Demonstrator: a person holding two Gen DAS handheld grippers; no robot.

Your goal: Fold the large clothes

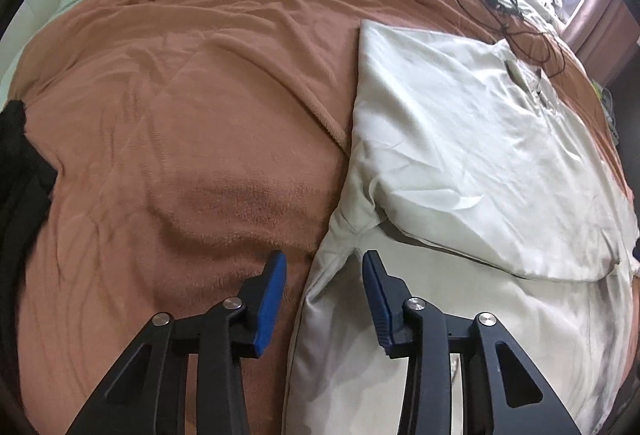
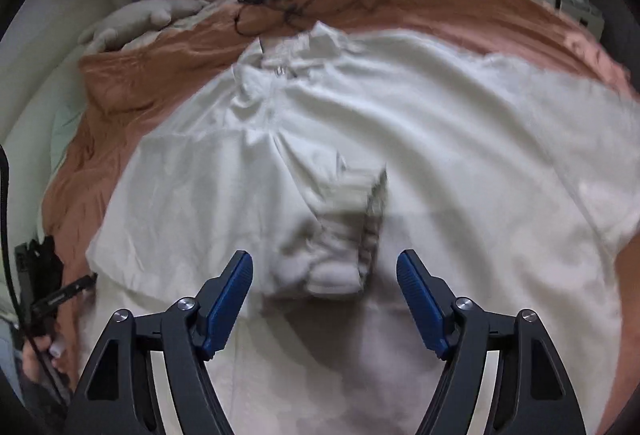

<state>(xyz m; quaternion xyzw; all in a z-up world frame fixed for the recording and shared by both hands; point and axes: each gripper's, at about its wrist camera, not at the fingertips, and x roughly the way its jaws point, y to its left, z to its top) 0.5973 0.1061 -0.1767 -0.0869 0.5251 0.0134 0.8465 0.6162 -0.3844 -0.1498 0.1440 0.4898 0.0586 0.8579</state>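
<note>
Lying flat on the brown blanket [image 1: 192, 83], the cream shirt [image 1: 460, 139] has one side already turned inward. The left gripper [image 1: 324, 267] straddles its near edge, jaws apart, gripping nothing, while the right gripper [image 2: 324, 267] gapes empty above the folded sleeve [image 2: 340, 235], seemingly just dropped.

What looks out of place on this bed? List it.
A tangle of black cables lies on the brown blanket beside the collar end of the cream garment, and one loop appears to reach onto the fabric. It could snag during folding. The garment's folded-over part lies at a slant.
</note>
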